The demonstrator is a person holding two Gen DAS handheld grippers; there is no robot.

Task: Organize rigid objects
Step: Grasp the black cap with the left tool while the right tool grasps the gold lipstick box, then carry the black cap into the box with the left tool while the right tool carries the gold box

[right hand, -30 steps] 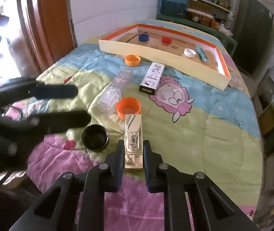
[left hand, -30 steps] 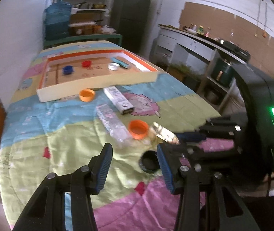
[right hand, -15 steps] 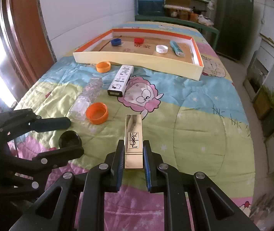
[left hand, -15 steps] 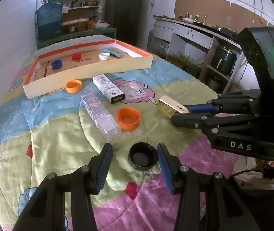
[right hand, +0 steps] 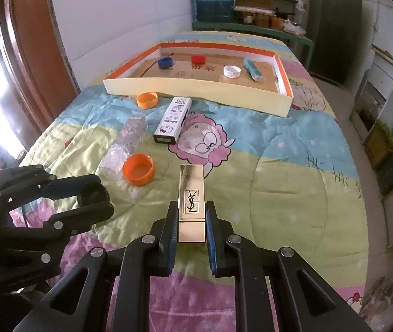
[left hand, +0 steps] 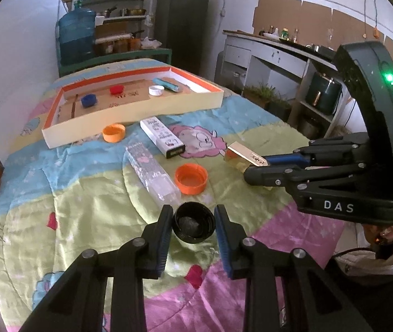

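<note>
Left wrist view: left tongs [left hand: 193, 222] are closing around the black cap [left hand: 193, 223]; right tongs [right hand: 188, 218] clamp the gold lipstick case [right hand: 191, 202], probably bound for the tray [right hand: 196, 94].

Gold box [right hand: 191, 202], blk cap [left hand: 193, 222]

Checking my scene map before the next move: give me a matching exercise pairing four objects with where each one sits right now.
Things:
1. round black plastic cap
2. gold rectangular lipstick case
3. round white plastic cap
4. clear plastic bottle

Places:
A. inside the shallow orange-rimmed cardboard tray
B. lying on the quilt beside a large orange cap
C. between the closing left claw fingers
D. clamped in the right claw

Pairs: 1-C, 2-D, 3-A, 4-B
</note>
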